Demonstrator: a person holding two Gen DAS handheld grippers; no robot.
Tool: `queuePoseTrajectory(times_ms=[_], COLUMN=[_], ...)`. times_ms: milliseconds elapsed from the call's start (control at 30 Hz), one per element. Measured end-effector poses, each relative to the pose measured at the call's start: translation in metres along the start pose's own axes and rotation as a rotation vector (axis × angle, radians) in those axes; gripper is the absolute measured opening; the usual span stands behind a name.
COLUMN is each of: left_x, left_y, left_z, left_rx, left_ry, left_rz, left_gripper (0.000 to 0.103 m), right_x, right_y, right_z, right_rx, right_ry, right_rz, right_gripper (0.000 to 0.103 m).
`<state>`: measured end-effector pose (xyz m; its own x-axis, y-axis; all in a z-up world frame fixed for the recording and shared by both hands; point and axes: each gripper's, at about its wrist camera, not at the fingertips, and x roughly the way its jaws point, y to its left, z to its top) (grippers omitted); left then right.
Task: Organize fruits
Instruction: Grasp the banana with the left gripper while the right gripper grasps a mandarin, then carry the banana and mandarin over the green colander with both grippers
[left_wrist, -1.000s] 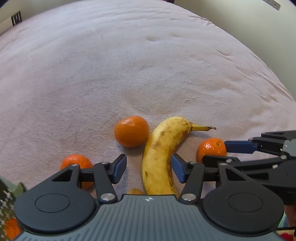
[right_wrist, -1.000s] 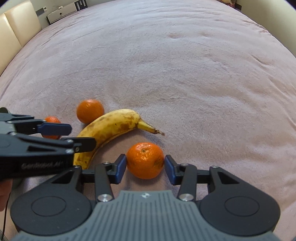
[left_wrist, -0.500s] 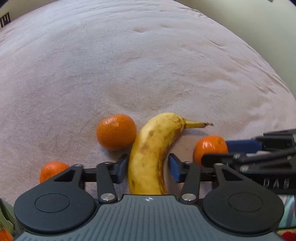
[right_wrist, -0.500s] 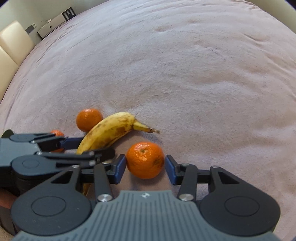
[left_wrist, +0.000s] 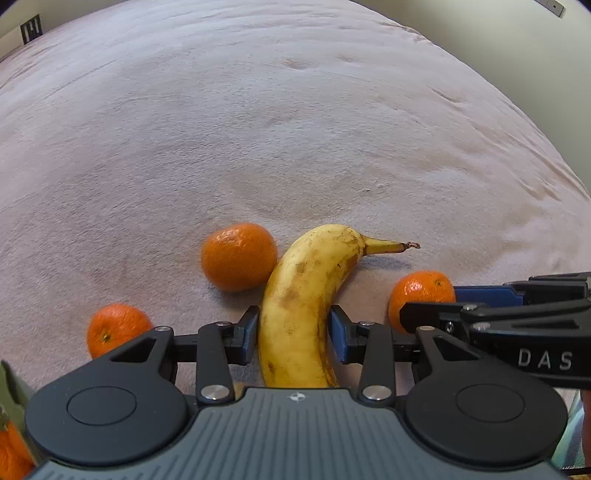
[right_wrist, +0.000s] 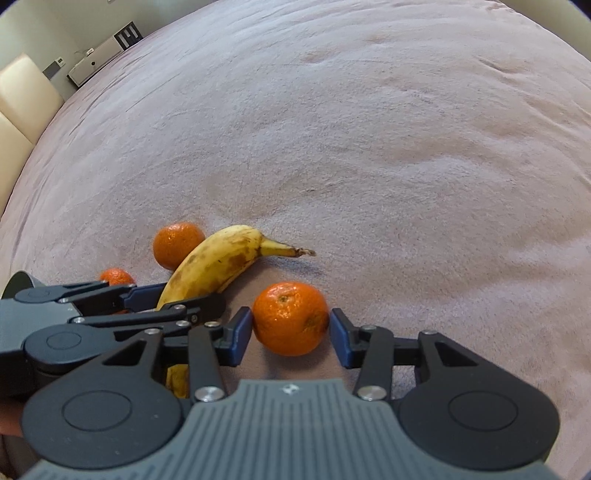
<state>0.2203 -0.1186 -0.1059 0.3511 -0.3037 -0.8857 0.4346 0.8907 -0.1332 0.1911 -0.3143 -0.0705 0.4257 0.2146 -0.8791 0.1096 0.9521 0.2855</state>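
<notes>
A spotted yellow banana (left_wrist: 303, 295) lies on a pink plush cover (left_wrist: 295, 129), stem pointing right. My left gripper (left_wrist: 293, 332) straddles its lower half; the jaws are closing and both blue pads touch its sides. A mandarin (right_wrist: 290, 317) sits between the pads of my right gripper (right_wrist: 290, 332), which is shut on it. In the left wrist view that mandarin (left_wrist: 421, 295) shows to the right of the banana, with the right gripper (left_wrist: 432, 302) coming in from the right. The left gripper (right_wrist: 181, 299) is seen at the left in the right wrist view, around the banana (right_wrist: 214, 266).
Two loose mandarins lie left of the banana: one against it (left_wrist: 238, 256), one nearer the edge (left_wrist: 116, 328). More orange fruit (left_wrist: 11, 454) shows at the bottom left corner beside something green. Cream cushions (right_wrist: 22, 92) border the cover's far left.
The left jaws have come in from wide apart to touch the banana's sides. The right gripper has rolled slightly and kept the mandarin between its pads.
</notes>
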Motion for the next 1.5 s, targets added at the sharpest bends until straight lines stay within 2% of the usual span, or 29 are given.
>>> queuePoseTrajectory(times_ms=[267,567,900,1167,1333,1500], left_x=[-0.030,-0.087,-0.155,-0.207,-0.214,-0.210], left_y=[0.002,0.005,0.026,0.061,0.086,0.102], left_z=[-0.008,-0.013,-0.031,-0.050,-0.064,-0.078], left_rx=[-0.045,-0.075,-0.100,-0.097,-0.131,-0.112], left_ry=[-0.046,-0.151,-0.236,-0.274,-0.232,-0.179], left_rz=[0.035,0.088,0.167,0.332,0.429,0.522], left_gripper=[0.044,0.044,0.043,0.044,0.044,0.044], right_x=[-0.020,-0.045,-0.070,-0.088,-0.098,-0.093], right_y=[0.009,0.029,0.071,0.118,0.153,0.179], right_z=[0.003,0.004,-0.006,-0.019,-0.028,-0.039], right_rx=[0.004,-0.038,-0.156,-0.311,-0.424,-0.494], right_ry=[-0.060,-0.129,-0.186,-0.245,-0.294,-0.275], right_rz=[0.013,0.062,0.159,0.278,0.340,0.356], right_gripper=[0.043,0.043,0.043,0.043,0.043,0.043])
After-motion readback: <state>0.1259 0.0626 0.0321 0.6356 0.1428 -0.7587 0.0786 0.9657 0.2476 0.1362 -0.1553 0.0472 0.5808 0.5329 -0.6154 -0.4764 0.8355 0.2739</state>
